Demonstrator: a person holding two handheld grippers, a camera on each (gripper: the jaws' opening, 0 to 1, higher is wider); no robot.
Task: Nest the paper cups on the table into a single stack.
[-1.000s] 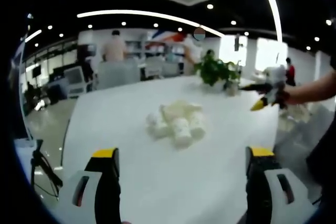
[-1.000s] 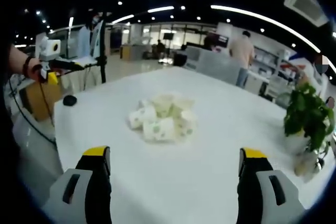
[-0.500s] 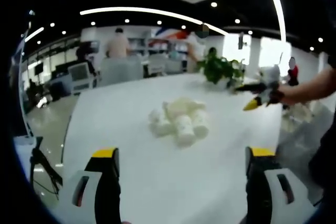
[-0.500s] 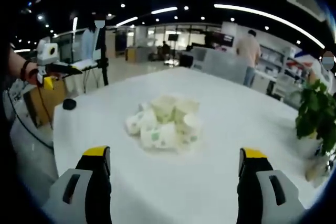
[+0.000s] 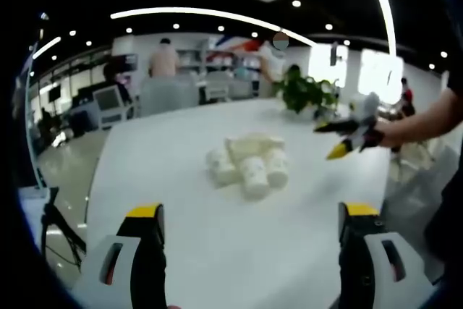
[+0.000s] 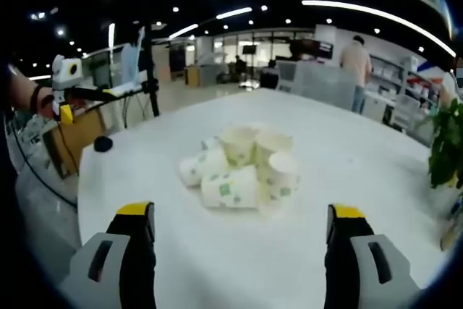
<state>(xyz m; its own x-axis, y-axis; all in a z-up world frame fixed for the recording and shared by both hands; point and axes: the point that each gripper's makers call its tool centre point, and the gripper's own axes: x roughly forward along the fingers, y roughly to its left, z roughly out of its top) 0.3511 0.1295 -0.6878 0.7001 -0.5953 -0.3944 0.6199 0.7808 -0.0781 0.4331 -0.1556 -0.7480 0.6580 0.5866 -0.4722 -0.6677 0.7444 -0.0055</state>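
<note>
Approach step: cluster of white patterned paper cups [image 6: 242,168] ahead of our right gripper [image 6: 235,240], jaws apart, empty; left gripper [image 5: 249,240] likewise. Next: pick one cup.

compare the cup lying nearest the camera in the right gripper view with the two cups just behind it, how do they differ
The front cup lies on its side; the two cups behind it stand upright. The front cup's mouth faces sideways, so its printed wall shows along its length; the cups behind it show open mouths facing up. The front cup sits at the pile's near edge, the cups behind it toward the middle. All are pale paper cups with small green marks, resting on the white table.
</note>
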